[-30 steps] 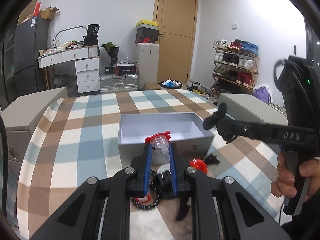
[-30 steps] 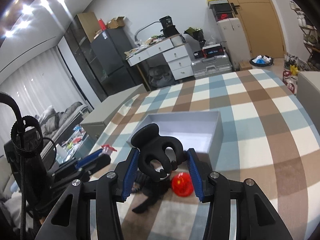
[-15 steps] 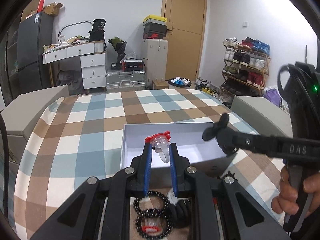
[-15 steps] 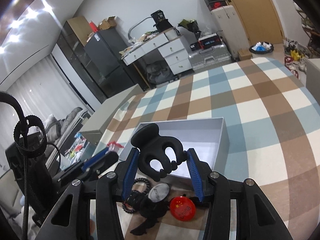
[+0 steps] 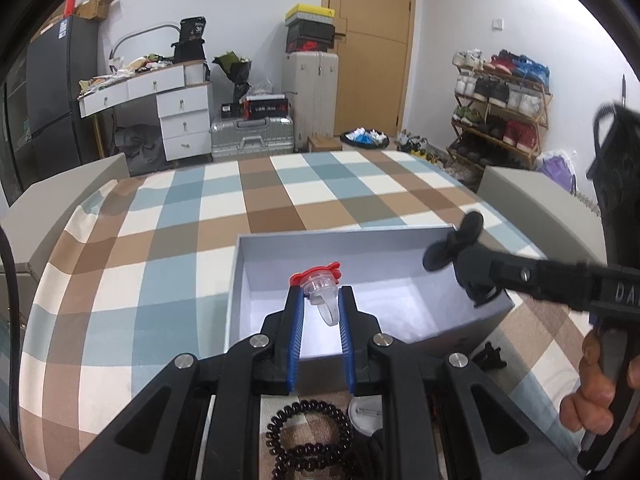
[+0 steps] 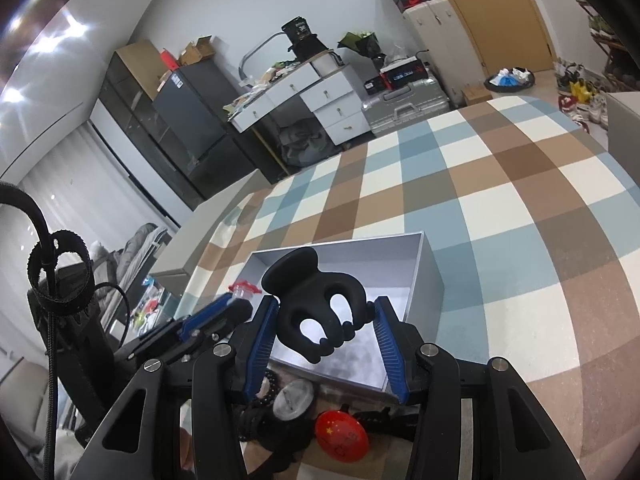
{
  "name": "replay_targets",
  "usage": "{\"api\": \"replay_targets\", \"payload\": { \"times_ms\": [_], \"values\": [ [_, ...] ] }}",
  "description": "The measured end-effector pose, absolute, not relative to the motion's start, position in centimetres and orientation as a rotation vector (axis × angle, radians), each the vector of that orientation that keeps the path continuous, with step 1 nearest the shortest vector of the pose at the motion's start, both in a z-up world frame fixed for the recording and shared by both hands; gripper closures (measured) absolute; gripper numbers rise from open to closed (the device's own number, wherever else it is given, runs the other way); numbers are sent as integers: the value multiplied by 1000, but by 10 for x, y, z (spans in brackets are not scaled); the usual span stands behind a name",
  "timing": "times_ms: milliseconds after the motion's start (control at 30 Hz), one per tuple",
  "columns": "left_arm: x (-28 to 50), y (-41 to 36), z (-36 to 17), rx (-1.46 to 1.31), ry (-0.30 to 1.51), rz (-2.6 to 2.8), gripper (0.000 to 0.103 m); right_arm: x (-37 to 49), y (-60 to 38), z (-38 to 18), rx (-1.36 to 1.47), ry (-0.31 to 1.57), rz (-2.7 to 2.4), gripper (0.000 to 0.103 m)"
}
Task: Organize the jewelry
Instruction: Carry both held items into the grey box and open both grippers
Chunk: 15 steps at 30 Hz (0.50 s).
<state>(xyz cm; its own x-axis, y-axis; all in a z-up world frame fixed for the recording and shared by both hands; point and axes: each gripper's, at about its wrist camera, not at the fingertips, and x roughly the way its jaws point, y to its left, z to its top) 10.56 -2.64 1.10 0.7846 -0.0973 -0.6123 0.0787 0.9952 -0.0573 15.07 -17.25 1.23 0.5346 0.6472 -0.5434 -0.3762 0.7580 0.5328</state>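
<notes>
My left gripper (image 5: 320, 300) is shut on a clear plastic ring with a red top (image 5: 318, 286), held above the near part of the open grey box (image 5: 340, 236). My right gripper (image 6: 326, 312) is shut on a black claw hair clip (image 6: 316, 304) over the same box (image 6: 430, 276); in the left wrist view this clip (image 5: 456, 248) hangs over the box's right side. Below the fingers, on the checked cloth, lie black bead bracelets (image 5: 308, 440), a round badge back (image 6: 294, 402) and a red badge (image 6: 342, 436).
A checked blue, brown and white cloth (image 5: 160, 240) covers the table. A person's hand (image 5: 592, 392) grips the right tool's handle. A small black clip (image 5: 490, 360) lies beside the box's near right corner. Grey cabinets flank the table; drawers, suitcases and a shoe rack stand behind.
Both grippers have moved forward and a little down over the box, each still holding its item. The loose jewelry has slid toward the bottom edge of both views.
</notes>
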Motion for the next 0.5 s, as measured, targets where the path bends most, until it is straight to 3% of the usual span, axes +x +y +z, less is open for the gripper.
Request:
{"api": "replay_targets", "payload": {
  "times_ms": [500],
  "values": [
    [101, -32, 14, -55, 691, -126, 91, 152, -167, 15, 323, 793, 621, 55]
  ]
}}
